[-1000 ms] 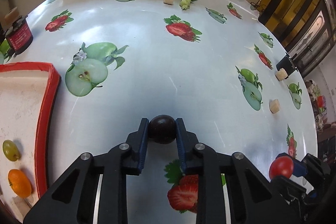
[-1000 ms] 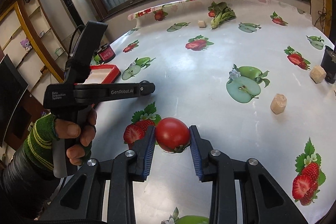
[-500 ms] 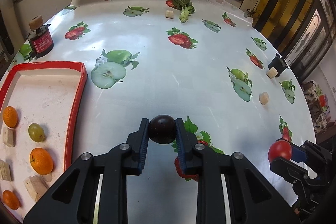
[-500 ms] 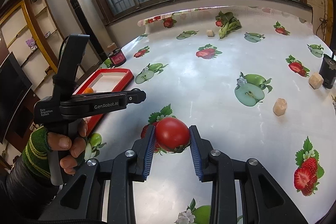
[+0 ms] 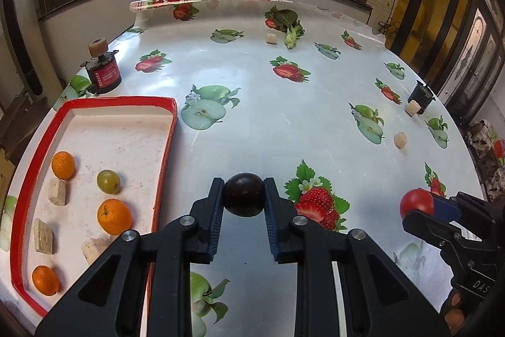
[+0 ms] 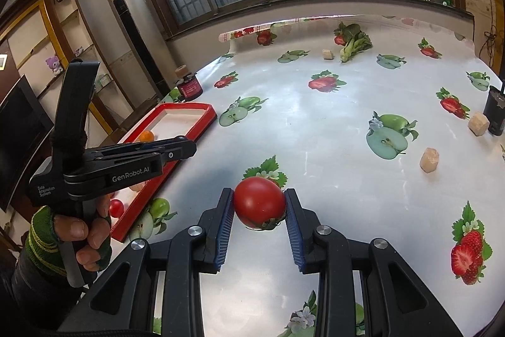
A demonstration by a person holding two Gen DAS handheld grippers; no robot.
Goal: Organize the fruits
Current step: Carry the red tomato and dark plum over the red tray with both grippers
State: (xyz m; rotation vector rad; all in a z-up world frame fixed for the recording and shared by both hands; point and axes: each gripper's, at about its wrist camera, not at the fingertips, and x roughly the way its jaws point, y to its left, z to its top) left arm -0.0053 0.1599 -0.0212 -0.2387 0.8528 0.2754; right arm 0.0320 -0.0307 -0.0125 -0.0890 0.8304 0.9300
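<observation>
Left gripper [image 5: 243, 195] pinching a dark purple round plum [image 5: 243, 194] between blue-padded fingers [image 5: 215, 212], hanging above the white glossy fruit-print tablecloth [image 5: 268, 122], just right of the red-rimmed white tray [image 5: 164, 153] lying at the table's left edge. Right gripper [image 6: 259, 206] clamping a red round tomato [image 6: 258, 202] between its pads, hovering over a printed strawberry near the table's front edge. Resting inside the tray: three small oranges [image 5: 114, 216], a green grape [image 5: 108, 181], pale wooden blocks [image 5: 57, 191]. Standing by the tray's far corner: a dark red-labelled jar [image 5: 104, 71]. Lying near the far edge: a leafy green vegetable [image 5: 288, 24]. Sitting toward the right edge: beige cubes [image 5: 401, 139] and a black cup [image 5: 421, 93]. Gripping the left gripper's handle: a hand [image 6: 80, 229] in a green striped cuff.
</observation>
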